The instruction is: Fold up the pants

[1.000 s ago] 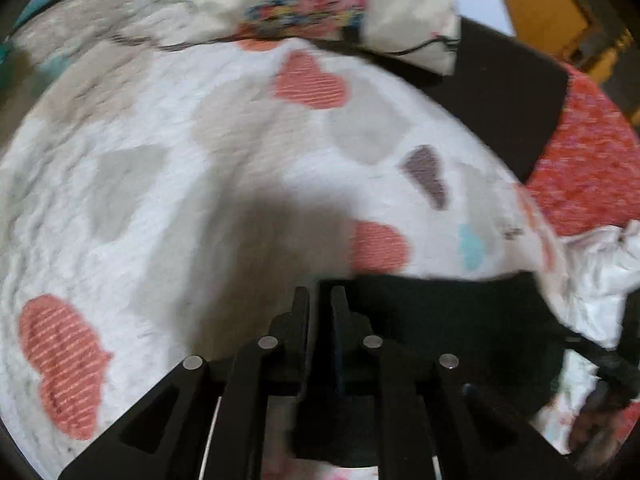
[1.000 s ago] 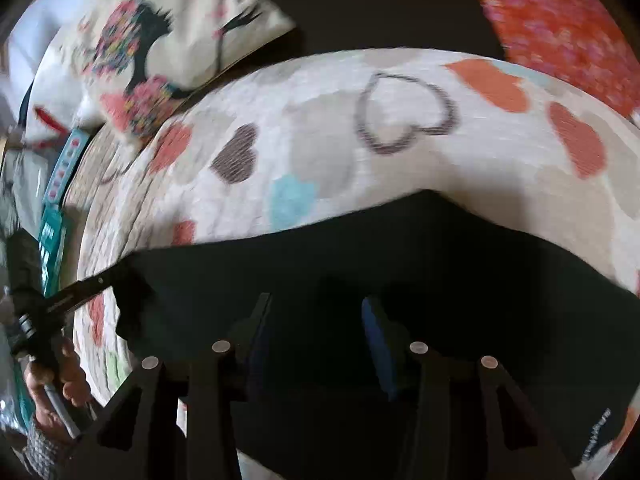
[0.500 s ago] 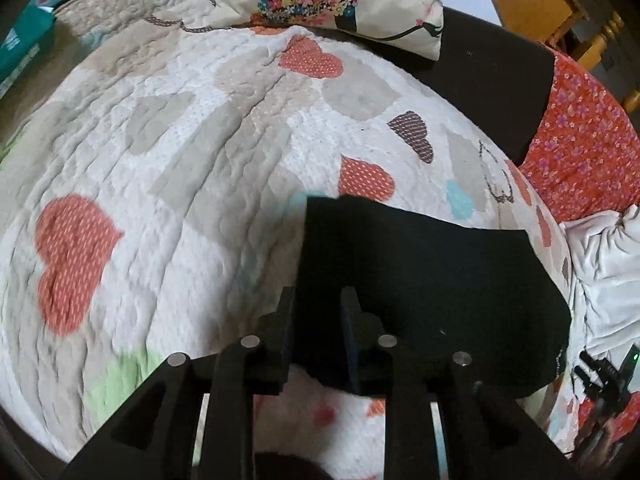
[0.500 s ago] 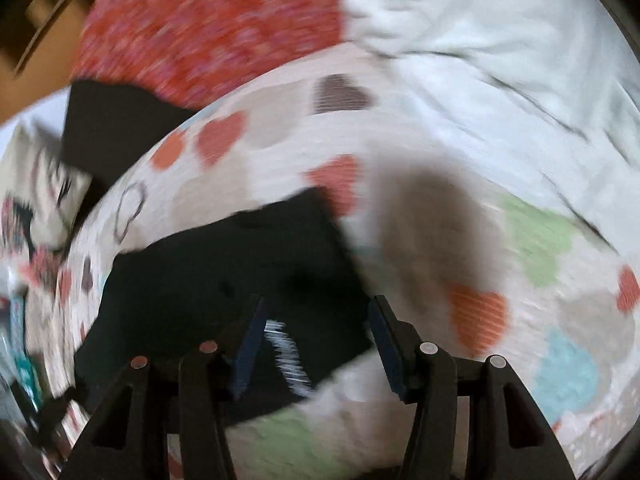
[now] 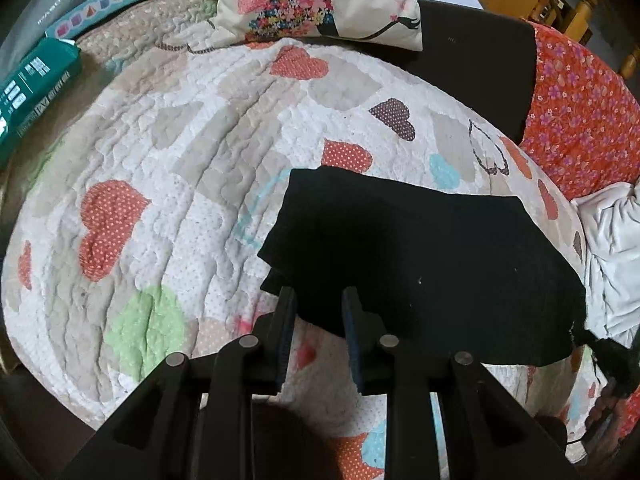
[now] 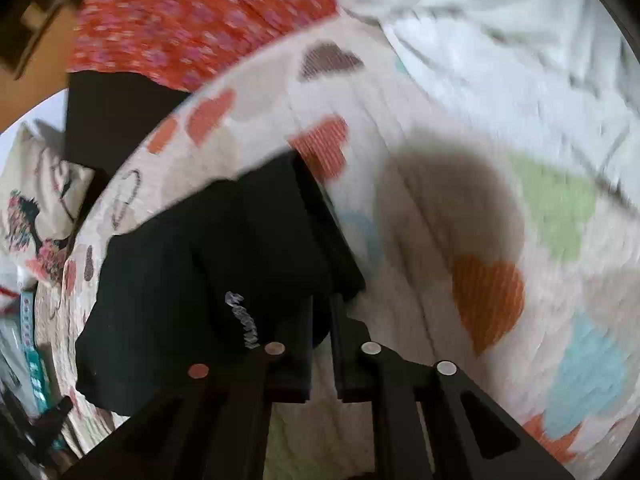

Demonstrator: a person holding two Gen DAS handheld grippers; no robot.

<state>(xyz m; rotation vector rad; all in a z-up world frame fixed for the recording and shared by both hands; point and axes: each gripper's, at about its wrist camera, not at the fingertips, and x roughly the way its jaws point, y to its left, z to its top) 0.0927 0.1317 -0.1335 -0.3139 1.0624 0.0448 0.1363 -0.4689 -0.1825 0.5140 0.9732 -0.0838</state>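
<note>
The black pants (image 5: 420,256) lie folded into a rough rectangle on the heart-patterned quilt (image 5: 168,184). My left gripper (image 5: 318,296) is open, its fingers straddling the near left edge of the pants. In the right wrist view the pants (image 6: 192,280) show a small white logo. My right gripper (image 6: 322,308) has its fingers nearly together on the near right corner of the pants. The right view is blurred.
A printed cushion (image 5: 320,0) lies at the far edge of the quilt. A green box (image 5: 32,92) sits at the left. Orange floral fabric (image 5: 580,120) and white cloth (image 5: 616,256) lie at the right. A black panel (image 5: 472,72) stands behind.
My left gripper has opened from the pants edge and pulled back a little. My right gripper has closed from wide open onto the right corner of the pants.
</note>
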